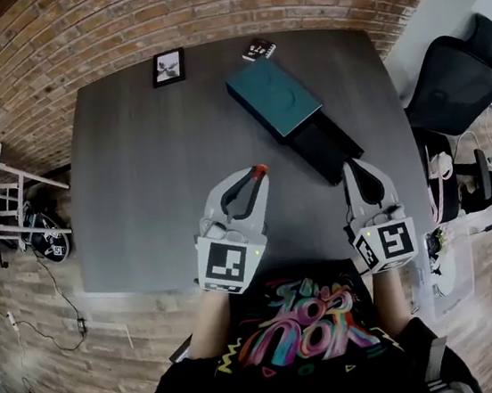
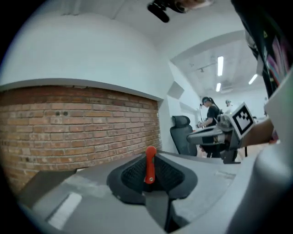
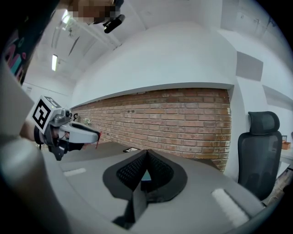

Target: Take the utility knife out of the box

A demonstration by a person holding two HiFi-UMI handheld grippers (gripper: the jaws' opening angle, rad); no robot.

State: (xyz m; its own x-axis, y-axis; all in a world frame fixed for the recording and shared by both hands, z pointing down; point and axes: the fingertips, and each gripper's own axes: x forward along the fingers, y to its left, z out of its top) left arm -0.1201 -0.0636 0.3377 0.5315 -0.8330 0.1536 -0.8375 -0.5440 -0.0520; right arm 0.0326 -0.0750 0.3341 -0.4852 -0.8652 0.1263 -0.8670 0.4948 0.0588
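Currently: utility knife (image 2: 149, 164), red, slim; likely light, stiff and smooth-sided. It is clamped between the narrowed jaws of the left gripper (image 1: 255, 181), well apart from the teal box (image 1: 273, 97). Grip mid-handle, away from the blade. Right gripper (image 3: 145, 157): jaws together, empty.

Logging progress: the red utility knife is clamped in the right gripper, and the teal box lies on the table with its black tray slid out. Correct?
Wrong gripper: the left gripper view shows the utility knife clamped in the left gripper; the right gripper is shut, empty. The teal box does lie on the table, tray out.
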